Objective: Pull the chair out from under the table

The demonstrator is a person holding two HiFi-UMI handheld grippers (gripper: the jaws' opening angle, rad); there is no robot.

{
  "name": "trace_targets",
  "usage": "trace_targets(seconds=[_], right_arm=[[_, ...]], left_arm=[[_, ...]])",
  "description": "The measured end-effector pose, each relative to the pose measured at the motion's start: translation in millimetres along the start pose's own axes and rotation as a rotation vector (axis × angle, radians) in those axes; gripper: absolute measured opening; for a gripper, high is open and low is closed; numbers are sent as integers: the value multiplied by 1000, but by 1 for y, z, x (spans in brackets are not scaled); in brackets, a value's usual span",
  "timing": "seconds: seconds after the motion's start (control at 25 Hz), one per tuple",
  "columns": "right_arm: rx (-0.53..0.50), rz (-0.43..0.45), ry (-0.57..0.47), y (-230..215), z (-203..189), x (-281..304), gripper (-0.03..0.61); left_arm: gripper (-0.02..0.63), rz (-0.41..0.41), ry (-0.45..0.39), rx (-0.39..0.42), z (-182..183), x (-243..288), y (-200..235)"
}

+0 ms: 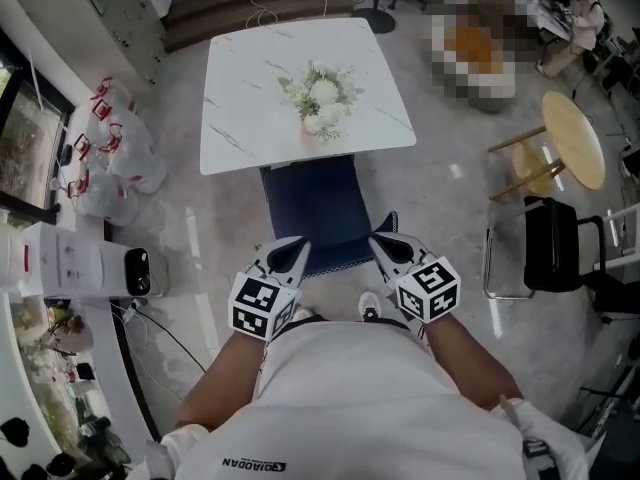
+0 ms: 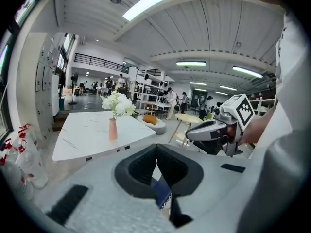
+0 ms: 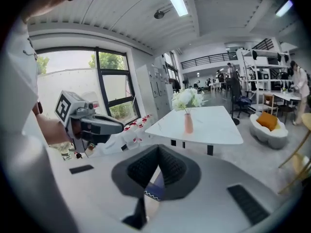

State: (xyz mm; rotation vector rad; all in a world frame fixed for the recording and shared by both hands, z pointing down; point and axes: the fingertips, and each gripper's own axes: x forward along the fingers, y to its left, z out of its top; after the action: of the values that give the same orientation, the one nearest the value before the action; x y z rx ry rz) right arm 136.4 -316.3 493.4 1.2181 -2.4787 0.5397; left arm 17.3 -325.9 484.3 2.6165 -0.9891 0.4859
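The right gripper point(image 3: 158, 152) has its jaws together, low in the middle. Behind, a white table point(image 3: 218, 123) holds a pink vase point(image 3: 188, 123).

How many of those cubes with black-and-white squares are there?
2: one cube on the left gripper, another on the right gripper. None seems hidden.

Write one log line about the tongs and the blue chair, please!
left tongs: shut | right tongs: shut | chair: partly under table, both tongs at its near edge
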Motion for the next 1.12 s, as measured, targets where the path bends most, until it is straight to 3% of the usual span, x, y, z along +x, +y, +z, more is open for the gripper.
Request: trace_targets(seconds=[0.32,0.64,1.12], right_arm=[[-50,122,-10,-29,6,-6,5],[-55,175,-4,-44,4,-16,5],[-31,159,-22,-23,6,-17,5]], left_arm=[[8,126,-26,-22,9,20,-18],[8,217,-40,-57,11,17,-30],[8,202,-17,-33,5,1,-24]])
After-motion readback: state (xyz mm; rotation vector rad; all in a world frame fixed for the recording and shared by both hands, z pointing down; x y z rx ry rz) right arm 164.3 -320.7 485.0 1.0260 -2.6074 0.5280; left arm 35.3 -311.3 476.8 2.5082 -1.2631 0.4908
